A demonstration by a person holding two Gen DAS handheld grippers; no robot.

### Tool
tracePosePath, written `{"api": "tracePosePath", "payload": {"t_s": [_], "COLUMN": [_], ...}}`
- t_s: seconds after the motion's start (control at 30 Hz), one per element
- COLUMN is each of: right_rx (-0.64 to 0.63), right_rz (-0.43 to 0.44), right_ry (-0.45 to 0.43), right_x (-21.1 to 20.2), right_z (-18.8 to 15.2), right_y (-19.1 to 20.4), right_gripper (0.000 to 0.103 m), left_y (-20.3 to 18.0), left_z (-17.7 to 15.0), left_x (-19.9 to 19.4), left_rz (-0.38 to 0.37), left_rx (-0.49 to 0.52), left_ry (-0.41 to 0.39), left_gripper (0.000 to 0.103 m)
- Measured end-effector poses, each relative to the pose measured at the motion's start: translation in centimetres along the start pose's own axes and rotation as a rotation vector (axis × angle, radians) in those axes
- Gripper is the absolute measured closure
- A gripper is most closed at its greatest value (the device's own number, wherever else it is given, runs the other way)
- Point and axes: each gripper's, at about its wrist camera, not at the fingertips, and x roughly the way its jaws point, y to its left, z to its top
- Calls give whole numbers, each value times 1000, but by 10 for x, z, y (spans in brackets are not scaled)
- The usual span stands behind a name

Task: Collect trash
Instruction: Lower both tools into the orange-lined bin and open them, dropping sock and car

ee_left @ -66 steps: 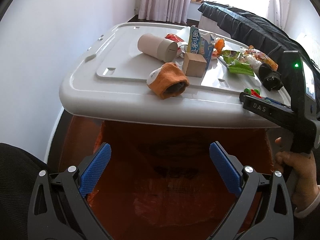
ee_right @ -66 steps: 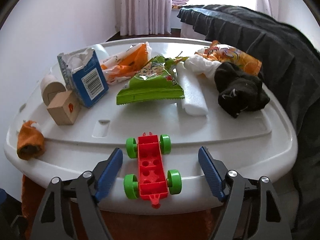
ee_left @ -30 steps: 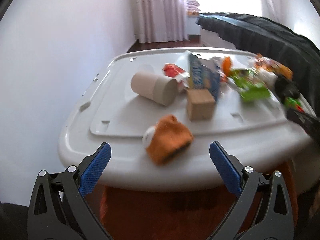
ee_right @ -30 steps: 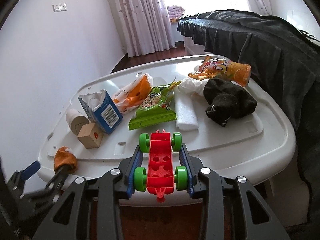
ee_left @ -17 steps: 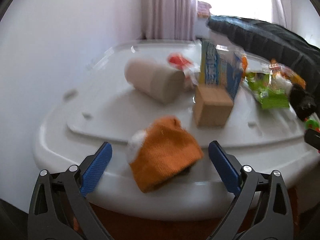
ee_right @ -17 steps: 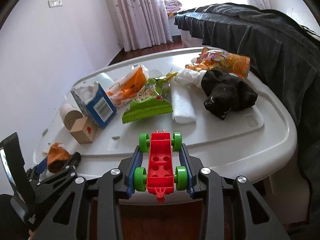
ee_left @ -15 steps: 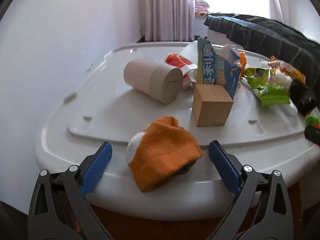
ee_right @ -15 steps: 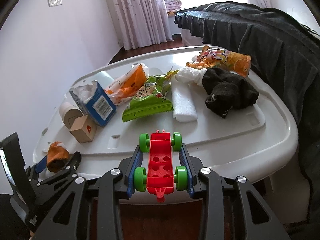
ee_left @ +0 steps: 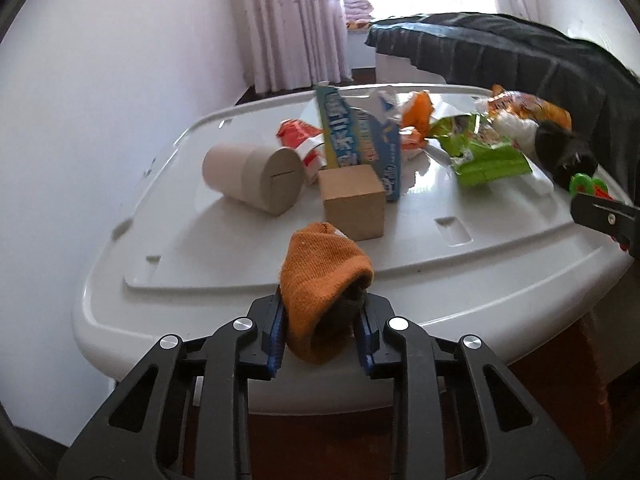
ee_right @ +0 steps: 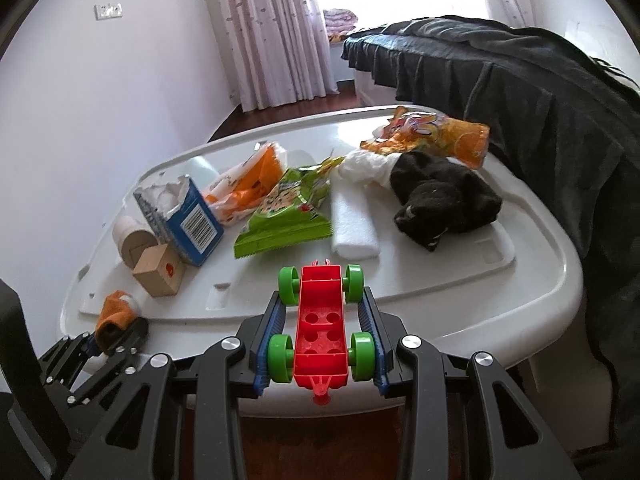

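Since half a second ago: left tool [ee_left: 320, 334] has gone from wide apart to clamped on the orange knit hat [ee_left: 324, 280], now pinched between the blue pads at the near rim of the white tabletop [ee_left: 500, 280].

Right tool [ee_right: 322, 338]: unchanged, closed on the red toy car [ee_right: 322, 334] with green wheels, held just above the tabletop's near edge.

Landmark: brown cardboard cube [ee_left: 354, 202], just behind the hat.
- Left of cube: paper cup [ee_left: 254, 178], lying on its side.
- Directly behind cube, touching: torn blue carton [ee_left: 360, 136], upright.
- Behind carton: orange-and-white wrapper [ee_right: 244, 186].
- Right of cube: green snack bag [ee_right: 286, 216], then white foam block [ee_right: 354, 226].
- Far right of cube: black sock [ee_right: 444, 202], white cloth [ee_right: 366, 166], orange snack bag [ee_right: 436, 134].
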Motion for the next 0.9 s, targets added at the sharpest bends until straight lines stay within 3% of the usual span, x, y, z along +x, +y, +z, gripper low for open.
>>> {"api": "tracePosePath", "payload": {"t_s": [0.23,0.6,0.7,0.9], "right_rx": [-3,-33,-81,-228], "right_rz": [-1,80,98,106], "right_ry": [0,78,113,161], "right_x": [-3,-44,-60,-84], "right_z": [-1,-37,-59,-97], "right_y": [-2,-8,-4,20], "right_gripper": [65,65,65,65], "left_y": [-3,-1,3,18], "left_z": [-1,-29,-49,-87], "left_x": [-14,-83,-100,-96], "left_rz": [8,-110,-151,-191], "left_rx": [1,-37,-36,-72], "left_ry": [10,91,150,330], "left_gripper": [76,76,76,76]}}
